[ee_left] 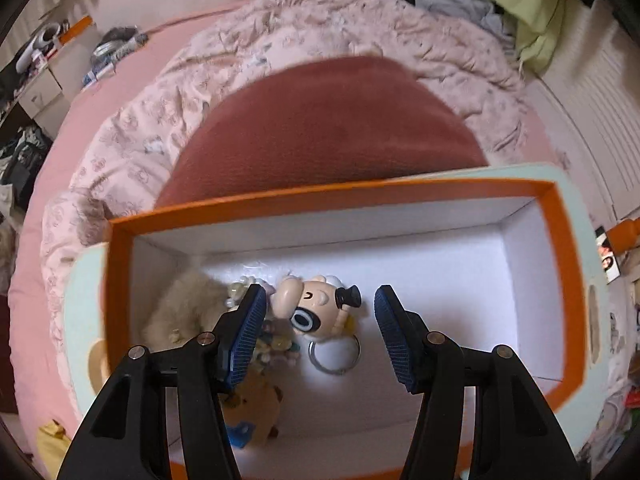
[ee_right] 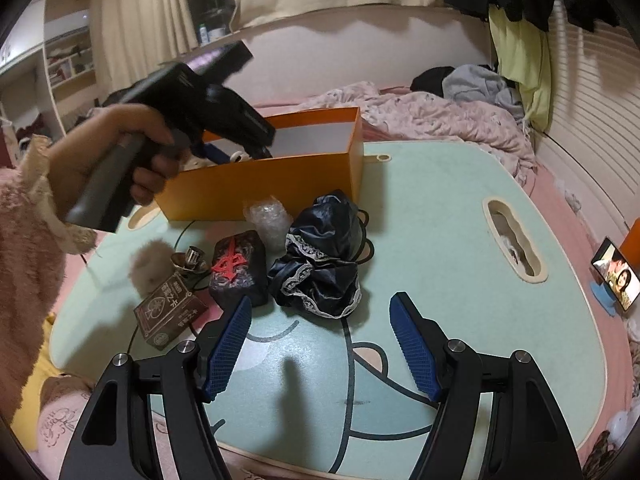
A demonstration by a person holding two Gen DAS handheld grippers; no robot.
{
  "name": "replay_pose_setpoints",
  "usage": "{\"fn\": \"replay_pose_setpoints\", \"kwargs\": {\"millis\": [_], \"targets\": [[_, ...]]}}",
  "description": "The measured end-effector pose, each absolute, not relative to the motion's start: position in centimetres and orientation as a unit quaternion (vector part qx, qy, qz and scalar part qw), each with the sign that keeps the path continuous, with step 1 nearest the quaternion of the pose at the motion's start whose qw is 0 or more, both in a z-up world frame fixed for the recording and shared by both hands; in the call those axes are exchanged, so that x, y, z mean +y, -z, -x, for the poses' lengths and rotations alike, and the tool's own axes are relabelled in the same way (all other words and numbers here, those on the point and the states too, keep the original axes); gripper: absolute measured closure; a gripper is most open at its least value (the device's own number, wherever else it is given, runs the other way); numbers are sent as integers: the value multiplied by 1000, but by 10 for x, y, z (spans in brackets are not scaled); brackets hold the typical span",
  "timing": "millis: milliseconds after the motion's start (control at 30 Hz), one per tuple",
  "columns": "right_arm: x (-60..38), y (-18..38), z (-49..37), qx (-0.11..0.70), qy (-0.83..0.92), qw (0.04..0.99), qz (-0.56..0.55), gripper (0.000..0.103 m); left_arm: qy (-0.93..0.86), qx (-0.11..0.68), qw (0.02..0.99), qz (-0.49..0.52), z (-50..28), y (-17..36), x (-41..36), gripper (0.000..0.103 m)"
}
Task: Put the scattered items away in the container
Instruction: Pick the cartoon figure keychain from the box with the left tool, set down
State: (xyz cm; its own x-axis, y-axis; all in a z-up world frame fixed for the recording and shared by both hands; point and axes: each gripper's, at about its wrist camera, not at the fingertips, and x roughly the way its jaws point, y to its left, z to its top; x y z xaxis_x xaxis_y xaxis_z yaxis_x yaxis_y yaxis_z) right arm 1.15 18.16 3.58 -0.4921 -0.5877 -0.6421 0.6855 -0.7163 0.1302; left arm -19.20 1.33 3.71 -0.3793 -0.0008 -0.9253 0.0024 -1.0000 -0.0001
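You are holding the left gripper [ee_left: 320, 320] over the open orange cardboard box with the white inside [ee_left: 328, 196], pointing steeply down into it; its blue ribbed pads [ee_left: 394, 336] are standing spread with nothing pinched between them. Lying on the box floor below is a cream cartoon-figure keychain with a black top hat and a metal ring [ee_left: 316, 308]; to its left a pale fluffy pompom [ee_left: 180, 308], a cluster of pale beads [ee_left: 276, 346], and nearer you a tan plush toy with a blue patch [ee_left: 252, 412], partly hidden by the left finger.

In the right wrist view your left hand [ee_right: 108, 160], in a fuzzy pink sleeve with a lace cuff [ee_right: 28, 240], is gripping the handle at the box's left end. The box is sitting at the far side of the mint-green cartoon-print folding table [ee_right: 440, 240] on the bed.

Your right gripper [ee_right: 320, 340] is hovering over the near table surface, jaws spread wide, holding nothing. Still scattered on the table just near of the box: a crumpled dark blue satin cloth with white lace trim [ee_right: 320, 256]; a dark block with a red mark [ee_right: 240, 272]; a brown printed card box [ee_right: 170, 312]; a small silver metal piece [ee_right: 192, 260]; a greyish fur pompom [ee_right: 152, 268]; a clear bubble-wrap wad [ee_right: 268, 220] touching the satin cloth's far-left side. A phone with a lit screen [ee_right: 614, 280] is propped far right.
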Motion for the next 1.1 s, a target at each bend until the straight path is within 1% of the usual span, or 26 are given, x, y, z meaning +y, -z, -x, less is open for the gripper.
{"fn": "replay_pose_setpoints", "kwargs": {"millis": [33, 133, 300, 500, 667, 800, 933, 1100], "targets": [[182, -36, -12, 75, 857, 378, -342, 31, 835, -9, 5, -551, 191, -36, 15, 56], [183, -35, -12, 73, 857, 379, -342, 31, 842, -28, 2, -539, 186, -36, 17, 56], [184, -35, -10, 68, 855, 378, -347, 31, 849, -11, -21, -528, 178, -48, 13, 56], [183, -35, -10, 69, 855, 378, -348, 31, 878, 30, -66, -473, 149, -101, 5, 56], [183, -35, -11, 70, 855, 378, -348, 31, 899, 50, -106, -421, 102, -139, -7, 56], [183, -35, -11, 70, 855, 378, -349, 31, 891, 63, -136, -428, 69, -131, -15, 56], [182, -35, -11, 70, 855, 378, -349, 31, 868, 78, -188, -453, 45, -104, -12, 56], [182, -33, -11, 70, 853, 378, -353, 31, 868, 62, -154, -469, 40, -67, -7, 56]]}}
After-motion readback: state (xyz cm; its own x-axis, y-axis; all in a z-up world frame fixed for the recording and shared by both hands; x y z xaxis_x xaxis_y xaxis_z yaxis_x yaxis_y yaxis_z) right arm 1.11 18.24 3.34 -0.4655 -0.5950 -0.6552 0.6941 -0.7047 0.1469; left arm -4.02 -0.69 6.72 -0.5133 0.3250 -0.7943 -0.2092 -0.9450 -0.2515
